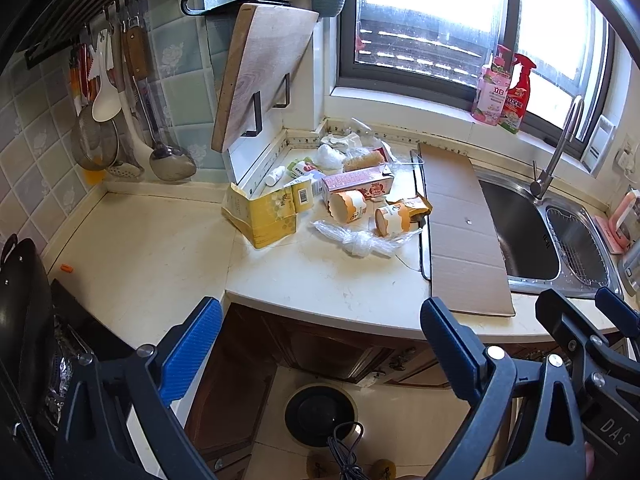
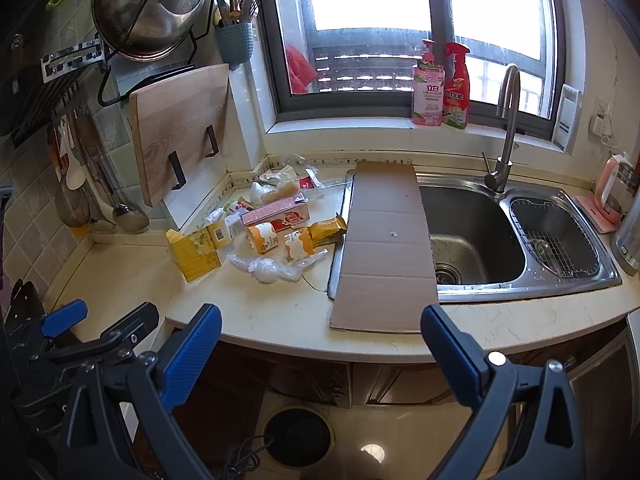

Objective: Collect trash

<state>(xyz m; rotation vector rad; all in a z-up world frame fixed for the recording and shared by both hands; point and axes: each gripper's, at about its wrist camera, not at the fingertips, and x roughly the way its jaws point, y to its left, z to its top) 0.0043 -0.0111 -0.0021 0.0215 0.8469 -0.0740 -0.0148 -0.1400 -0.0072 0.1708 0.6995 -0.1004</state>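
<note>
Left wrist view looks down on a pale counter [image 1: 328, 280] whose far corner holds the trash, with a wooden cutting board [image 1: 260, 68] propped on a rack behind it and ladles and a strainer hanging on the tiled wall at far left. To the right, a flat strip of cardboard [image 1: 460, 224] lies over the left edge of the steel sink [image 1: 528, 232], between the litter and the basin, and a tall faucet [image 2: 506, 128] rises at the far side of the sink below a window sill carrying a pink bottle [image 2: 428, 88] and a red spray bottle [image 2: 456, 88]. The trash is a loose heap: a torn yellow carton [image 1: 264, 216] nearest left, a pink carton [image 1: 356, 184] lying flat behind two tipped orange-and-white paper cups [image 1: 348, 206], a crumpled orange wrapper [image 1: 416, 206], a knotted clear plastic bag [image 1: 360, 242] at the near edge, and white crumpled bits and a small white bottle farther back. On the floor below the counter's edge stands a round dark bin [image 1: 322, 414]. The left gripper [image 1: 320, 356] hangs short of the counter with its blue fingers [image 1: 192, 352] spread wide, holding nothing. The right gripper [image 2: 320, 356], just to its right, is likewise wide apart and empty, touching nothing.
</note>
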